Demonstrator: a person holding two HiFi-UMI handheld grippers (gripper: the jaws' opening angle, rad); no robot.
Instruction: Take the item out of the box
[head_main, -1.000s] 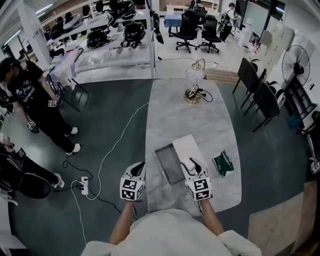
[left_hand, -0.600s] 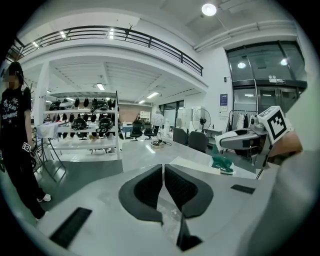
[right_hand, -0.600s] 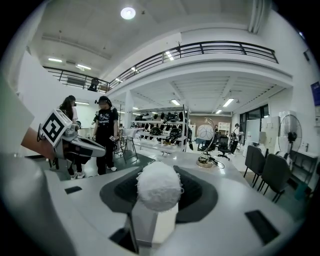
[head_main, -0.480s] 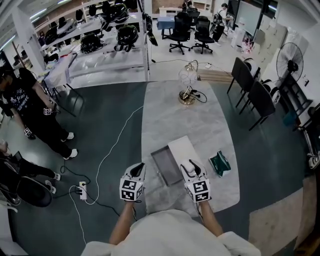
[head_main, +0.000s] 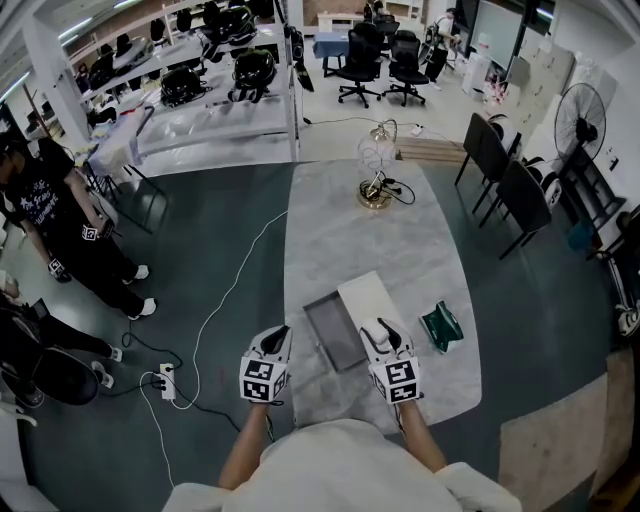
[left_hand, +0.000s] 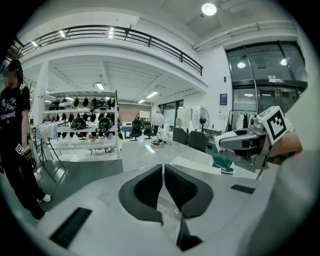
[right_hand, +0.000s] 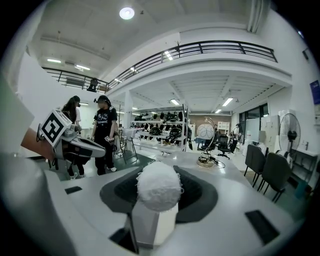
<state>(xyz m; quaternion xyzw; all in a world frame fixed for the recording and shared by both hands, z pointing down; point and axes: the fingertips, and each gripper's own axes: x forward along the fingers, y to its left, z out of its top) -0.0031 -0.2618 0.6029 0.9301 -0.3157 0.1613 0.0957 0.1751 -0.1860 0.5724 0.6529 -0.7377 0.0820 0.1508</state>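
- Hardly anything has moved since a second ago: both grippers sit where they were at the near end of the counter (head_main: 400, 230), and only the bystander (head_main: 62, 215) on the floor at left has shifted.
- We see the box (head_main: 335, 335) open on the counter between the grippers, its grey tray looking bare, its white lid (head_main: 362, 295) touching the far side.
- Our left gripper (left_hand: 163, 182) has its jaws together on nothing, at the counter's left edge.
- Our right gripper (head_main: 383, 333) is clamped on the fluffy white item (right_hand: 159, 185), just right of the box.
- We judge a light squeeze is best, then a set-down on bare counter, short of the green packet (head_main: 440, 326).
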